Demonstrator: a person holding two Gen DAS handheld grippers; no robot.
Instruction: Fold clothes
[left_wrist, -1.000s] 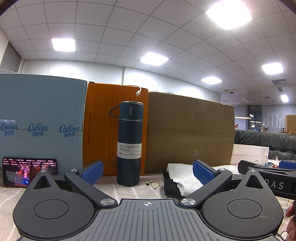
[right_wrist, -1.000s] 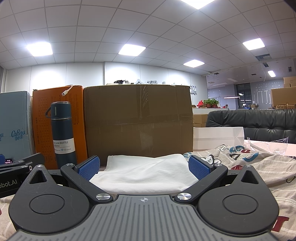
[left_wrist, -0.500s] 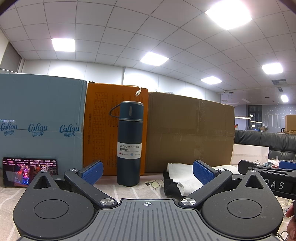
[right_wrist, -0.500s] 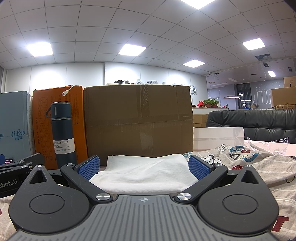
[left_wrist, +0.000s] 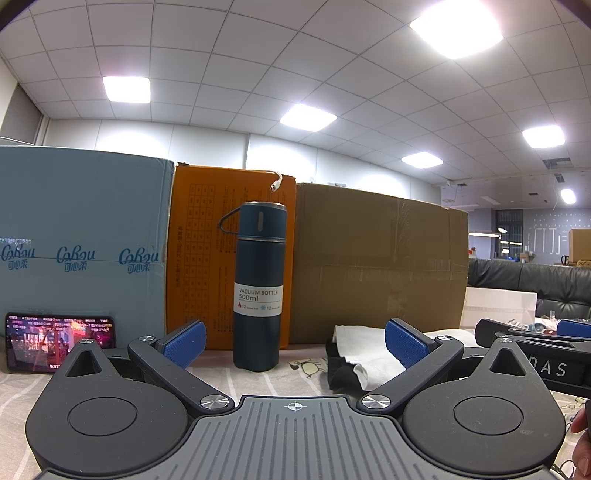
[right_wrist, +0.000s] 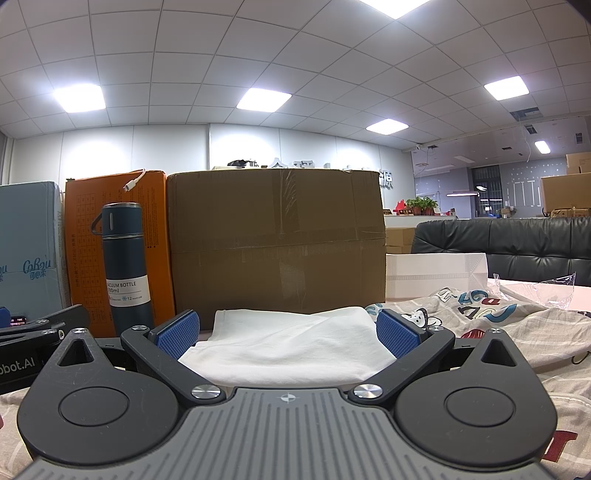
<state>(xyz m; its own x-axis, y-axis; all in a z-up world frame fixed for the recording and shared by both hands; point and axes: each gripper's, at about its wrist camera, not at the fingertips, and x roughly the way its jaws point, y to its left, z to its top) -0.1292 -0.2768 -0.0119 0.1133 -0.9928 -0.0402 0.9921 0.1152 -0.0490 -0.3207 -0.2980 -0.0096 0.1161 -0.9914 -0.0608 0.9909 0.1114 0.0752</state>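
1. The left tool (left_wrist: 295, 341) is spread wide, holding nothing, facing a vacuum bottle (left_wrist: 259, 284).
2. The right tool (right_wrist: 288, 332) is spread wide around a folded white cloth (right_wrist: 288, 350) lying on the table.

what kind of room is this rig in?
Likely an open-plan office doubling as storage: grid ceiling with panel lights, stacked cartons, a black sofa. The clothes lie on a table in front.
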